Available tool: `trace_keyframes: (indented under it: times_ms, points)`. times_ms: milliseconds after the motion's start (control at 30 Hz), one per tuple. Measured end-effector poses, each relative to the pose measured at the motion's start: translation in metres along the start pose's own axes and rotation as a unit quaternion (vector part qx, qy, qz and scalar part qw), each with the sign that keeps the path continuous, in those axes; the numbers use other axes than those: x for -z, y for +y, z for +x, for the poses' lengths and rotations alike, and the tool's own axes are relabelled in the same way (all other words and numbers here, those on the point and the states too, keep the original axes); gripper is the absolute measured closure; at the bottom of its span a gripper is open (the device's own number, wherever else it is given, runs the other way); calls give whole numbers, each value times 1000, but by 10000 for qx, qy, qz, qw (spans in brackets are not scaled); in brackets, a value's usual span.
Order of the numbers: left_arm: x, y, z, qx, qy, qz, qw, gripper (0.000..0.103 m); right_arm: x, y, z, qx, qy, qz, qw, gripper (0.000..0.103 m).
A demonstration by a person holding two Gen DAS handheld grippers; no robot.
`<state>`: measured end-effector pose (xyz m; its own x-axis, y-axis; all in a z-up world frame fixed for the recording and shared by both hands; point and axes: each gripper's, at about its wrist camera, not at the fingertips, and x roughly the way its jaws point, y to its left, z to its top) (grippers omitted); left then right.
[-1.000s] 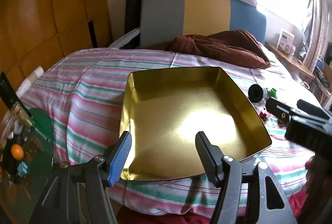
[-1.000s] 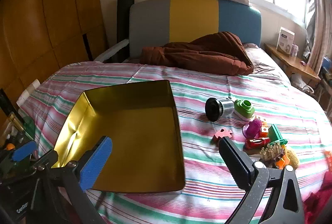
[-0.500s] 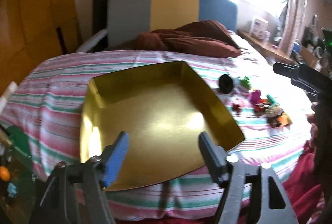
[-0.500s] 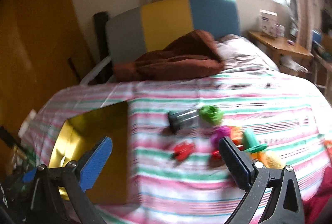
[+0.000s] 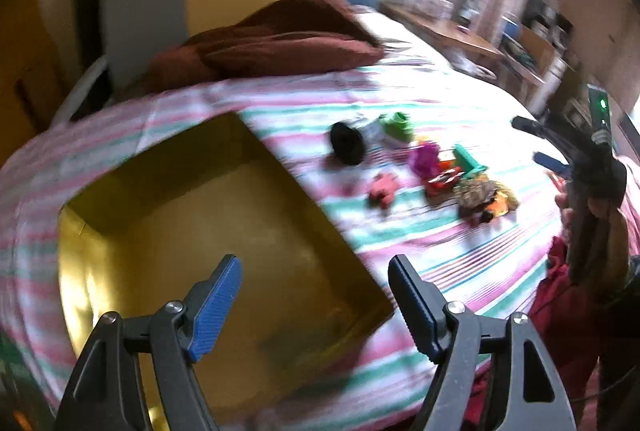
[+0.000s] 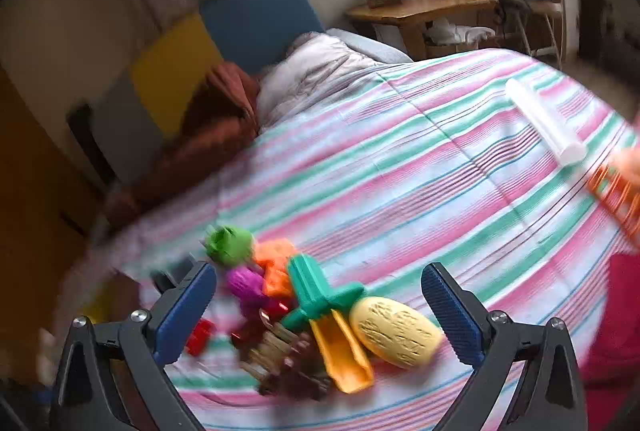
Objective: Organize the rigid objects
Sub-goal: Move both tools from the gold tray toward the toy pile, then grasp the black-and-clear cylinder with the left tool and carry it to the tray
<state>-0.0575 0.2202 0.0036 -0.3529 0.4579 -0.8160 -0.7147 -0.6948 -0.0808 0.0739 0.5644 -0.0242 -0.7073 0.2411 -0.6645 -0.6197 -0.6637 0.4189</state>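
**Nothing in the tin yet, whole pile of toys waiting**

Biggest thing first: the striped bedspread (image 5: 400,99), and on it the gold tin (image 5: 208,231), our landmark, sitting wide open with a bare shiny floor. Not one item inside as far as the left camera shows, so by my reckoning the sorting has not really begun.

Off to the right of the tin, well apart from its wall, lies the heap of toys. Nearest the tin is a black cylinder (image 5: 347,148), with a small red piece (image 5: 382,189) lying on the bedspread near it. Further from the tin come the green block (image 6: 229,245), a yellow oval (image 6: 396,332), a teal piece (image 6: 316,293), an orange scoop (image 6: 342,361), a purple bit (image 6: 244,283) and a brown comb-like thing (image 6: 280,355), all bunched and touching. Far beyond the heap, a white tube (image 6: 544,121) and something orange (image 6: 618,195) at the picture's edge; too blurred to name.

Now the tools. Left gripper (image 5: 314,305) hangs over the tin's near corner, jaws spread wide, having just been opening, nothing between them. Right gripper (image 6: 320,311) is over the heap, jaws wide too, framing the teal piece and yellow oval but pressing on neither.

Left to do, I'd judge: everything. Each toy needs carrying across to the tin.
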Motion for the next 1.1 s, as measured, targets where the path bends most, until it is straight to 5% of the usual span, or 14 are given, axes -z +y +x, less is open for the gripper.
trace_keyframes:
  times_ms: [200, 467, 900, 967, 1000, 1100]
  points:
    - [-55, -30, 49, -29, 145, 934, 9955, 26, -1, 0, 1, -176, 151, 59, 9997, 0]
    - [-108, -60, 111, -259, 384, 2205, 9743, 23, -1, -4, -1, -264, 92, 75, 9996, 0]
    - [-134, -74, 199, -208, 1259, 2738, 9533, 20, -3, -5, -1, -316, 89, 92, 9994, 0]
    - [-130, -73, 212, -112, 1535, 2688, 9508, 37, -2, -5, 0, -294, 89, 76, 9995, 0]
    - [-128, -73, 216, -98, 1622, 2666, 9500, 59, -2, -5, 0, -282, 92, 72, 9995, 0]
    - [-121, -67, 210, 22, 1523, 2465, 9571, 59, -2, -5, 0, -226, 92, 29, 9997, 0]
